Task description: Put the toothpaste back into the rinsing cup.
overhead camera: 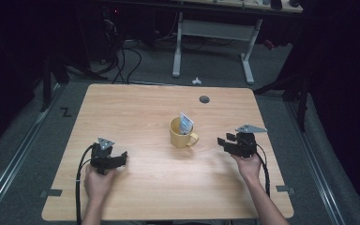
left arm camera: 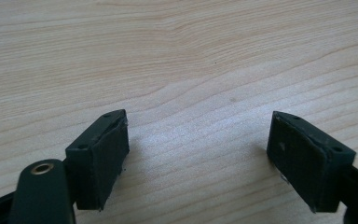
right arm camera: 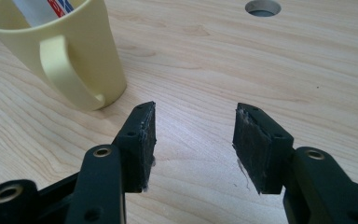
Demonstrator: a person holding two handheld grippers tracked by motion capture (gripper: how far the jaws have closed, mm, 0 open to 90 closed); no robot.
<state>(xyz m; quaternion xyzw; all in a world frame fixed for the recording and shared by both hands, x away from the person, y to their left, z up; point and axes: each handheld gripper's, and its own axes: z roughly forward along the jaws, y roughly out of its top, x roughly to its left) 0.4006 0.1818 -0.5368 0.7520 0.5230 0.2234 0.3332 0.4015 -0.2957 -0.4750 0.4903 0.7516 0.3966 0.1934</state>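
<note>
On table [overhead camera: 136, 112], yellow mug [overhead camera: 180, 136], packet inside.

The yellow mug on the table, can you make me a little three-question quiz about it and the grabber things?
1. True or false: the yellow mug stands upright on the wooden table with a small packet sticking out of it.
2. Which gripper is nearer the mug's handle: A) the left gripper or B) the right gripper?
3. Fill the gap: both grippers have their jaws ____ and hold nothing.

Key
1. True. The packet leans up out of the mug's mouth.
2. B. The handle points toward the right gripper, and the right gripper view shows the mug close ahead.
3. Open. Bare table shows between each pair of jaws.
</note>
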